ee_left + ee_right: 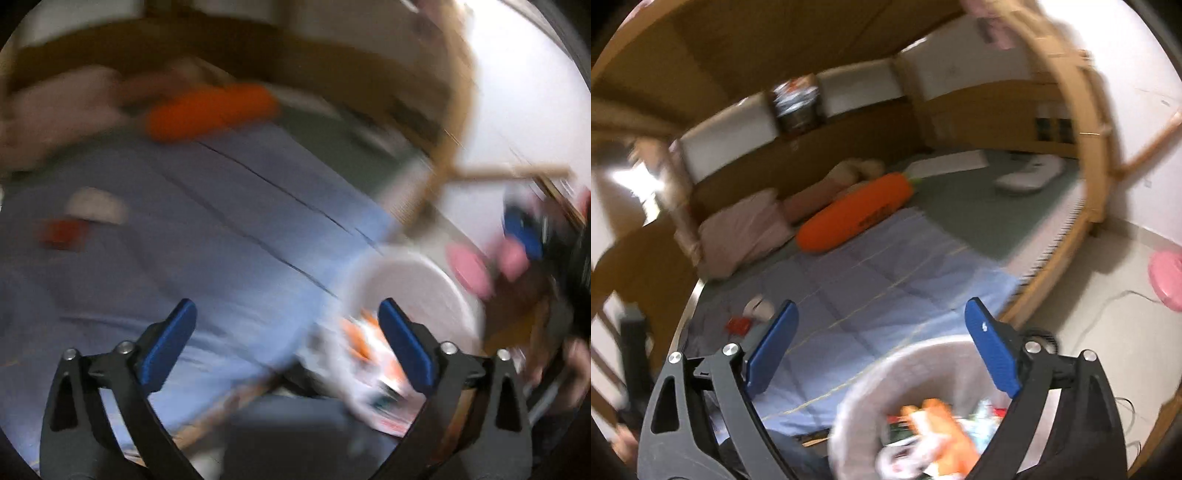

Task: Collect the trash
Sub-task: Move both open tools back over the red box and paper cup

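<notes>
Nearest, the right gripper (881, 345) stands with its blue jaws spread wide and nothing between them, above a grey bin (864, 380) holding orange and white wrappers (931, 417). The left gripper (288, 349) is likewise spread wide and empty over the same white-looking bin (424, 280). Farther left on the blue bedcover (871, 280) lie a red scrap (738, 325) and, just beside it, a white scrap (758, 307). Beyond them rests a carrot-shaped pillow (853, 214).
</notes>
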Demonstrator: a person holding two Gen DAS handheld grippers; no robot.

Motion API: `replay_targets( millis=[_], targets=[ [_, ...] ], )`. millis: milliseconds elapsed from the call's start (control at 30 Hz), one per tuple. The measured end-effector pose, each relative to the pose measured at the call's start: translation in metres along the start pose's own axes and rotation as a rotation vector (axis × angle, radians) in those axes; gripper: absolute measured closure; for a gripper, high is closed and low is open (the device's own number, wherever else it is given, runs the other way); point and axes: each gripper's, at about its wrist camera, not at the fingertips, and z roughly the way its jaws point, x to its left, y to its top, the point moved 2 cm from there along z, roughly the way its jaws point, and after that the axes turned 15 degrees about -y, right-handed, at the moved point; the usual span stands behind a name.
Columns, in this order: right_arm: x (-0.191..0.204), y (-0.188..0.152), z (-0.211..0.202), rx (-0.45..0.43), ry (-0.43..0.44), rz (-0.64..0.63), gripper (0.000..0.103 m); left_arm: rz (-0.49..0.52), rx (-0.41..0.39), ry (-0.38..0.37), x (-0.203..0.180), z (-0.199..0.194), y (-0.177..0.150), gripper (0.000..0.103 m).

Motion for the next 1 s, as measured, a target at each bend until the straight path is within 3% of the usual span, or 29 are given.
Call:
replay_targets(
  millis=[133, 200, 300, 367, 500, 567, 600, 667, 767, 867, 1000],
  targets=[
    [0.078, -0.012, 0.019, 0.008, 0.081, -0.122, 0.013, -0.037, -0.194, 0.338, 0.071, -0.075, 0.009, 0.003],
    [0.12, -0.012, 0.036, 0.036, 0.134, -0.148, 0.012, -0.07, -0.239, 0.442, 0.098, -0.093, 0.012, 0.003],
    [0.188, -0.01, 0.056, 0.039, 0.19, -0.188, 0.01, -0.153, -0.299, 0.538, 0.135, -0.115, 0.007, 0.003],
    [0.233, -0.01, 0.071, 0.033, 0.21, -0.225, 0.009, -0.227, -0.31, 0.543, 0.156, -0.118, -0.004, 0.003],
    [0.285, -0.008, 0.102, 0.052, 0.252, -0.24, 0.009, -0.278, -0.305, 0.561, 0.178, -0.115, -0.028, 0.003],
    [0.3, -0.02, 0.117, 0.004, 0.214, -0.264, 0.009, -0.291, -0.263, 0.572, 0.182, -0.103, -0.035, 0.003],
    [0.305, -0.028, 0.122, -0.003, 0.197, -0.275, 0.009, -0.294, -0.237, 0.568, 0.184, -0.099, -0.035, 0.003],
    [0.316, -0.04, 0.14, 0.101, 0.169, -0.328, 0.009, -0.28, -0.237, 0.563, 0.183, -0.095, -0.034, 0.003],
    [0.311, -0.034, 0.145, 0.098, 0.169, -0.262, 0.009, -0.241, -0.22, 0.57, 0.184, -0.089, -0.03, 0.003],
    [0.313, -0.039, 0.157, 0.153, 0.154, -0.268, 0.009, -0.246, -0.217, 0.56, 0.189, -0.084, -0.028, 0.003],
    [0.316, -0.041, 0.16, 0.151, 0.158, -0.283, 0.009, -0.244, -0.2, 0.559, 0.192, -0.078, -0.027, 0.003]
  ],
)
